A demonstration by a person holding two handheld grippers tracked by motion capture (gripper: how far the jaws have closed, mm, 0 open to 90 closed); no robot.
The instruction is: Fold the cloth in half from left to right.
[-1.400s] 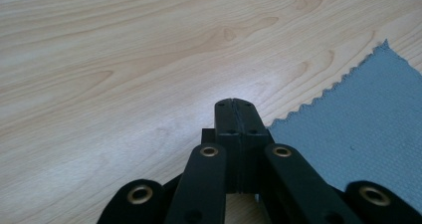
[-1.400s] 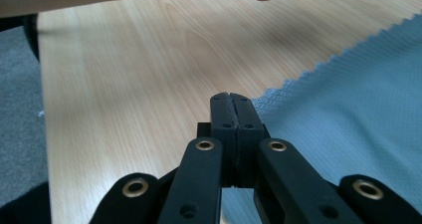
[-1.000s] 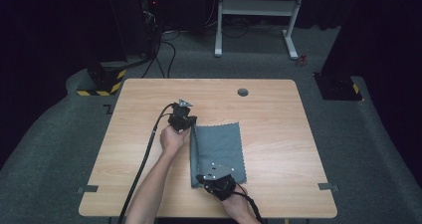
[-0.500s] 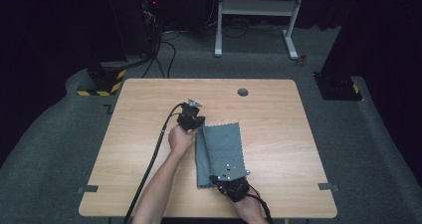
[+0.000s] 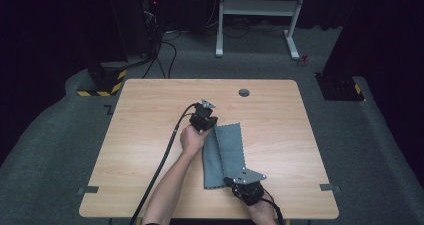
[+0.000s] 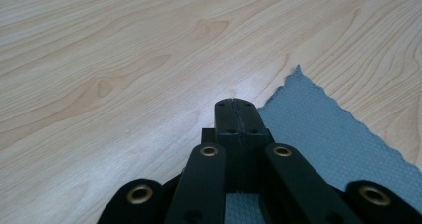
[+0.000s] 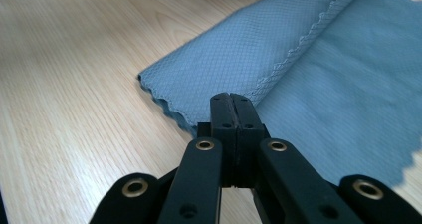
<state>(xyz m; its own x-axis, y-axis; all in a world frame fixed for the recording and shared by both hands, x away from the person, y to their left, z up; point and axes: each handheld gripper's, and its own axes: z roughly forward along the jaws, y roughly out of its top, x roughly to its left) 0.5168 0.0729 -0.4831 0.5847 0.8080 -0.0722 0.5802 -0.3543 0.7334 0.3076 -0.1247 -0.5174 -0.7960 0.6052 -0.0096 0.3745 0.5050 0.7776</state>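
My right gripper [image 5: 235, 181] sits nearest to me, close to the table's [image 5: 150, 135] near edge. Its two black jaws are pressed flat together, as the right gripper view shows [image 7: 232, 100]. Whether cloth is pinched between them I cannot tell: their tips end right over the near edge of the grey cloth [image 7: 308, 84]. A folded-over flap of that cloth, with a scalloped edge, runs away ahead of these jaws and to their right. Its folded corner lies just to the left of the jaw tips, and bare pale wood stretches off to their left.

The cloth [image 5: 227, 152] lies as a long grey strip on the wood between my two grippers, doubled along one long side.

Farther from me, my left gripper [image 5: 207, 124] is at the cloth's far end, with my hand [image 5: 192, 139] wrapped behind it and its black cable trailing back toward me. Its jaws are also closed tight against each other [image 6: 235, 104]. The cloth [image 6: 323, 134] passes beneath them and spreads out to their right, ending in a pointed, zigzag-cut corner just ahead and right of the tips. I cannot tell whether they clamp any of it. Beyond the tips lies bare wood grain.
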